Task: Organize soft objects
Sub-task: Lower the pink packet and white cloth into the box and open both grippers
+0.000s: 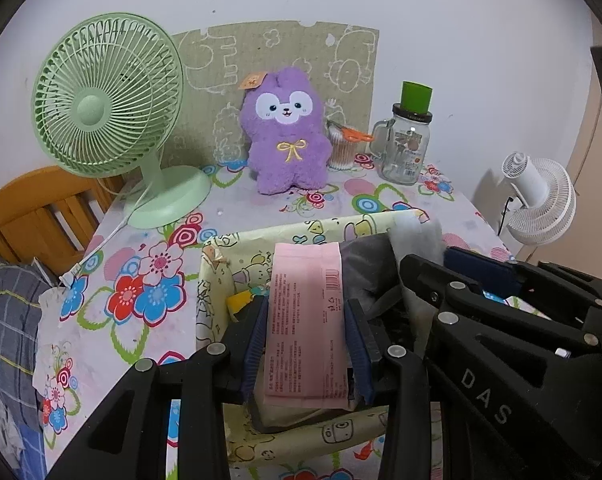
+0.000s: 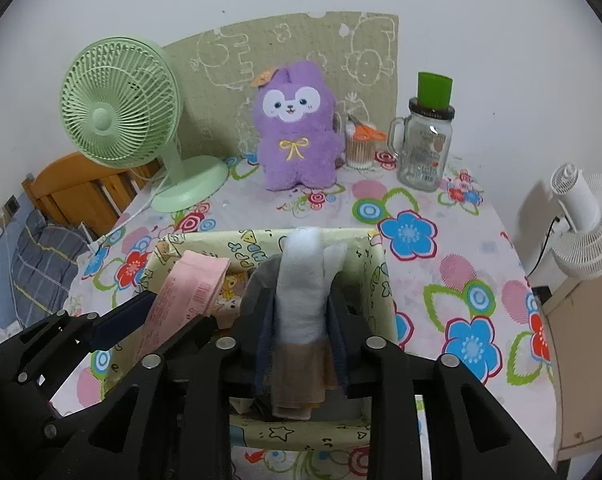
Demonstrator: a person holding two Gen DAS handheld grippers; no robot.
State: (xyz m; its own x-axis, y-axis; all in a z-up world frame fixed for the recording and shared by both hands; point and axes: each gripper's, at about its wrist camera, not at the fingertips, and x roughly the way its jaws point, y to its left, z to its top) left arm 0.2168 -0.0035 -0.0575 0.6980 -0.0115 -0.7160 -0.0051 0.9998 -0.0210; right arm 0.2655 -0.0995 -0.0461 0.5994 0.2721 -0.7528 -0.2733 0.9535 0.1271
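Observation:
A cream cartoon-print fabric box [image 1: 261,236] [image 2: 221,240] stands on the flowered tablecloth. Over it my left gripper [image 1: 307,312] is shut on a flat pink packet [image 1: 305,320], its blue pads pressed on both long edges. From the right wrist view the same packet [image 2: 181,300] shows at the left. My right gripper [image 2: 301,320] is shut on a white soft roll [image 2: 301,280] with a tan band at its base, held upright above the box. Grey fabric [image 1: 365,264] lies inside the box. A purple plush animal [image 1: 287,132] [image 2: 297,128] sits against cardboard at the back.
A green desk fan [image 1: 109,96] stands back left, its cord trailing off the table edge. Beside the plush are a swab cup with orange scissors [image 1: 343,144] and a glass mug jar [image 1: 407,148]. A white fan [image 2: 585,224] sits off the right edge, a wooden frame [image 1: 33,208] to the left.

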